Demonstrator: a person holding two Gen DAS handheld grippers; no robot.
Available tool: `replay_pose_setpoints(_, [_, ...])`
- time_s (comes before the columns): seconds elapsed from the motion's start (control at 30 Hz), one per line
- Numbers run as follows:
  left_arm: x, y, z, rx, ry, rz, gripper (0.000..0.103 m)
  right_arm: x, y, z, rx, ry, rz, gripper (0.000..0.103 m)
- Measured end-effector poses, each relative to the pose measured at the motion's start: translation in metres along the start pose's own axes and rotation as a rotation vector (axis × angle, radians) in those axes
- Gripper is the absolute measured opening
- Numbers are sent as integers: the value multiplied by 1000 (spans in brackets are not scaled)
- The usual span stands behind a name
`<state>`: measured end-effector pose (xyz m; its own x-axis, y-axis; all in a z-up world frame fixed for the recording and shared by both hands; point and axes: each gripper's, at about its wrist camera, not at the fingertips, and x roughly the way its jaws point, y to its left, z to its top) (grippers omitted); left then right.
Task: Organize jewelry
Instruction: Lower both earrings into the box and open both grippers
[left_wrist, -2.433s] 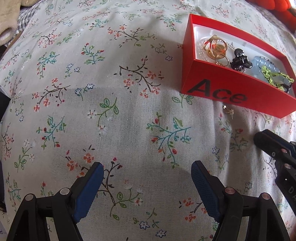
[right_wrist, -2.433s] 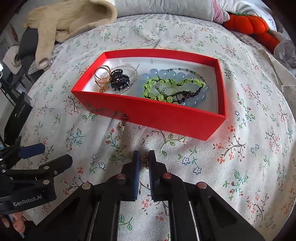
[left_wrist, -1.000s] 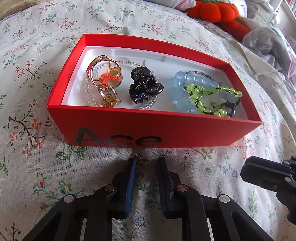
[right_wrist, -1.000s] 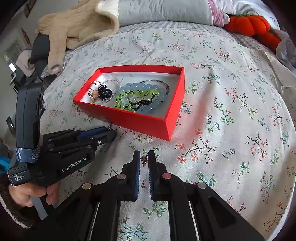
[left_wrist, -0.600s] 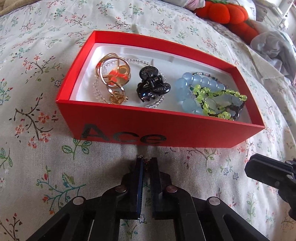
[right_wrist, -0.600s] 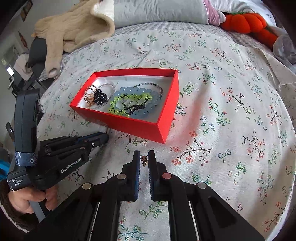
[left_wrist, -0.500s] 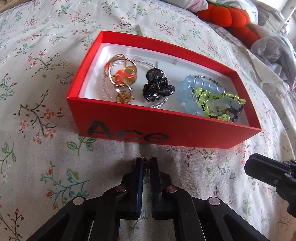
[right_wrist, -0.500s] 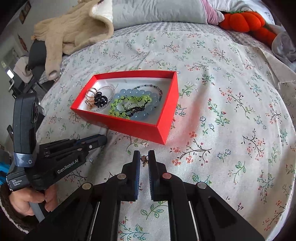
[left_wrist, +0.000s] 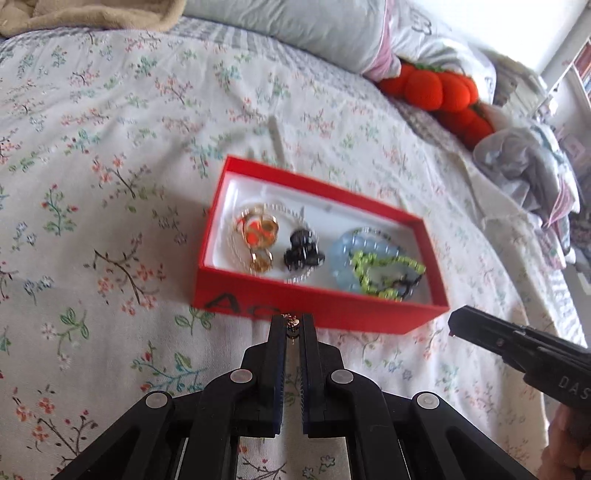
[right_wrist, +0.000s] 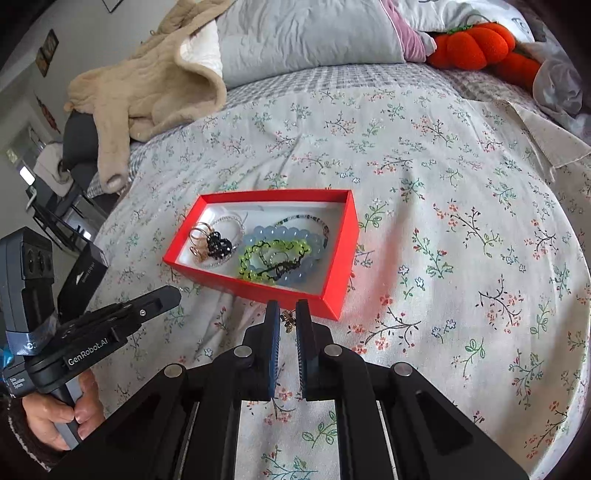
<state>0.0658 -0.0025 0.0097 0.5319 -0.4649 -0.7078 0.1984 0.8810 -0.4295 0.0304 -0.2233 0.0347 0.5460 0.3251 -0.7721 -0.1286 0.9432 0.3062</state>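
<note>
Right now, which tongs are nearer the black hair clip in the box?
Left. Left tongs sit at the box wall by the clip; right tongs off its bracelet-end corner.

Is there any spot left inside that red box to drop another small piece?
The red box is bare along its far wall and far-right corner. Its near half is crowded: gold rings, black hair clip, green bracelet. The floral bedspread right of it is bare.

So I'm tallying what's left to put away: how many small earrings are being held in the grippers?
2: one earring pinched in the left gripper, another earring in the right gripper, both near the red box. Others may be hidden.
</note>
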Motion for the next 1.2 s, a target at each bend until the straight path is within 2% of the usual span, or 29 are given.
replay_pose_setpoints(0.2, [-3, -5, 14, -20, -49, -12, 1, 4, 8, 11, 18, -24, 23, 9])
replay_pose_setpoints(0.53, [25, -21, 19, 24, -31, 1, 1, 20, 9, 19, 43, -16, 18, 9])
replay_pose_setpoints(0.77, [34, -23, 23, 17, -17, -24, 1, 23, 4, 20, 57, -15, 16, 9])
replay_pose_setpoints(0.93, [28, -20, 25, -25, -23, -21, 2, 23, 6, 21, 52, -17, 22, 9])
replay_pose_setpoints(0.97, [25, -19, 25, -34, -25, -22, 4, 23, 6, 21, 51, -17, 24, 9])
replay_pose_setpoints(1.03, [18, -18, 25, -48, -34, -11, 16, 24, 8, 22, 46, -16, 24, 9])
replay_pose_setpoints(1.07, [14, -17, 25, -48, -40, -2, 19, 25, 10, 23, 43, -14, 25, 9])
replay_pose_setpoints(1.2, [5, -15, 23, -31, -36, 55, 25, 30, 14, 24, 37, -11, 26, 9])
